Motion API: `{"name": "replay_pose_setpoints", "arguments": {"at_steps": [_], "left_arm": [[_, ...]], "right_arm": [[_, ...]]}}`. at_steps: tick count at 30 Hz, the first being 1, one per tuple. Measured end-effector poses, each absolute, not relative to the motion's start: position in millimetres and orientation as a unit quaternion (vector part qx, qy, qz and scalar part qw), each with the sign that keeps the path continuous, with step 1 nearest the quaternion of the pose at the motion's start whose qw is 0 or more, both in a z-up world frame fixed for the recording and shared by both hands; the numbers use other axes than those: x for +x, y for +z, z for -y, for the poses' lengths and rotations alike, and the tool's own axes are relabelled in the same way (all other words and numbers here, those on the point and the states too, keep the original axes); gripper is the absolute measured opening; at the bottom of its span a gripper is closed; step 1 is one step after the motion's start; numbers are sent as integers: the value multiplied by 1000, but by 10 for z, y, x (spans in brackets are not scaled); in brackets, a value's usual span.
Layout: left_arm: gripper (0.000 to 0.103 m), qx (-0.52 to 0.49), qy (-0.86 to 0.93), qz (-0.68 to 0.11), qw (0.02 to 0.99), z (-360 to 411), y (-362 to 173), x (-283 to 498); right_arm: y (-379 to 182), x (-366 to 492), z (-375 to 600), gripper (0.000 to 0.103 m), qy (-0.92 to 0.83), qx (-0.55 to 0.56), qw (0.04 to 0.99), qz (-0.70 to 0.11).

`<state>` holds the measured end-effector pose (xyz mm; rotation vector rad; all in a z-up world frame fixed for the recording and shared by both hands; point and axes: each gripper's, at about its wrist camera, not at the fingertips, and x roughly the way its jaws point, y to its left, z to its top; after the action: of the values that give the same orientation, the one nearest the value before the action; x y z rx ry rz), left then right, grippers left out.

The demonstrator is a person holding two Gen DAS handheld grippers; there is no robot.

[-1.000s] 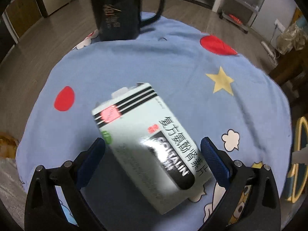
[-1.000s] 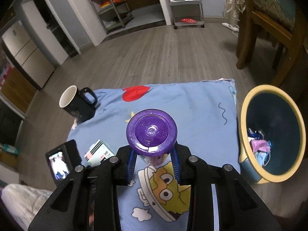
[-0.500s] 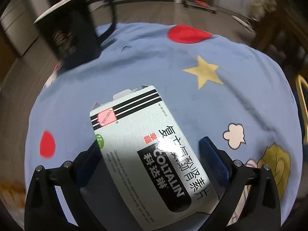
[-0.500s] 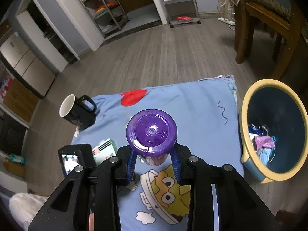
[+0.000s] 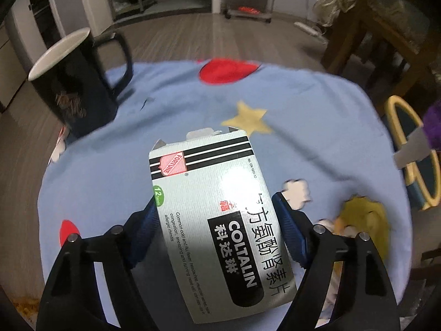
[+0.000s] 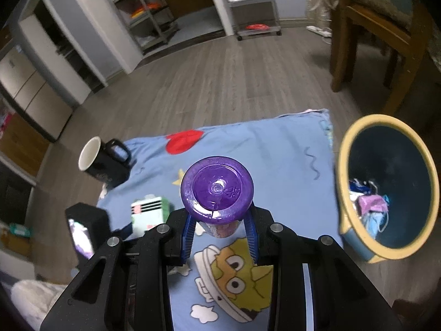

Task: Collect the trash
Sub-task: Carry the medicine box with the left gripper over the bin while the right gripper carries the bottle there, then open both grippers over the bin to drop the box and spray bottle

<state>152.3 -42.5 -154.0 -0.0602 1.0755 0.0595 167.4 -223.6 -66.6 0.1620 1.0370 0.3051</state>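
My left gripper [image 5: 217, 212] is shut on a white and black medicine box [image 5: 217, 209] marked COLTALIN and holds it above the blue blanket [image 5: 303, 104]. The box also shows in the right wrist view [image 6: 147, 213]. My right gripper [image 6: 220, 222] is shut on a cup with a purple lid [image 6: 217, 189], held above the blanket [image 6: 261, 149]. A yellow-rimmed blue trash bin [image 6: 386, 187] stands to the right of the blanket with crumpled trash inside; its rim shows at the right edge of the left wrist view [image 5: 405, 149].
A black mug [image 5: 74, 85] with a white inside stands on the blanket's far left corner, also in the right wrist view [image 6: 104, 162]. A wooden chair [image 6: 380, 33] stands behind the bin. Shelving carts [image 6: 248, 2] line the far wall across wood floor.
The left gripper has closed on the medicine box and lifted it, turning toward the right. The right gripper with the purple-lidded cup has risen a little; the bin looks nearer.
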Motion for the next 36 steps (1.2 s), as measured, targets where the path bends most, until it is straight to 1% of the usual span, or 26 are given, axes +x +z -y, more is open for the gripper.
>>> {"name": "replay_pose_setpoints", "arguments": {"at_steps": [5, 8, 11, 16, 19, 23, 27, 29, 30, 31, 35, 36], "left_arm": [[78, -27, -55, -496, 866, 811, -1136, 1616], [78, 0, -124, -489, 863, 1174, -944, 1695], [78, 47, -195, -470, 860, 1691, -762, 1756], [78, 91, -298, -445, 840, 2454, -586, 1875], [78, 116, -321, -430, 836, 2788, -620, 1962], [78, 156, -328, -415, 834, 3161, -706, 2025], [79, 140, -330, -414, 837, 3302, -798, 2207], [82, 139, -328, -404, 843, 3339, -790, 2256], [93, 142, -322, -394, 849, 3358, -784, 2268], [97, 143, -317, -387, 854, 3393, -773, 2281], [97, 123, -308, -389, 860, 3342, -726, 2310], [97, 117, -304, -395, 859, 3287, -713, 2302]], "right_arm": [[-303, 1639, 2722, 33, 99, 88, 880, -456], [-111, 1601, 3179, 33, 67, 95, 890, -441], [-66, 1551, 3727, 34, 19, 103, 893, -438], [-257, 1516, 4427, 34, -29, 165, 885, -434], [-483, 1580, 4699, 34, -44, 215, 869, -444], [-656, 1648, 4774, 34, -61, 221, 860, -457], [-719, 1634, 4889, 34, -73, 252, 855, -447], [-729, 1607, 4975, 34, -74, 274, 854, -437], [-739, 1578, 4997, 37, -76, 278, 852, -436], [-746, 1573, 5013, 43, -76, 283, 852, -434], [-758, 1571, 5063, 46, -76, 287, 850, -434], [-759, 1565, 5069, 50, -75, 285, 851, -435]]}}
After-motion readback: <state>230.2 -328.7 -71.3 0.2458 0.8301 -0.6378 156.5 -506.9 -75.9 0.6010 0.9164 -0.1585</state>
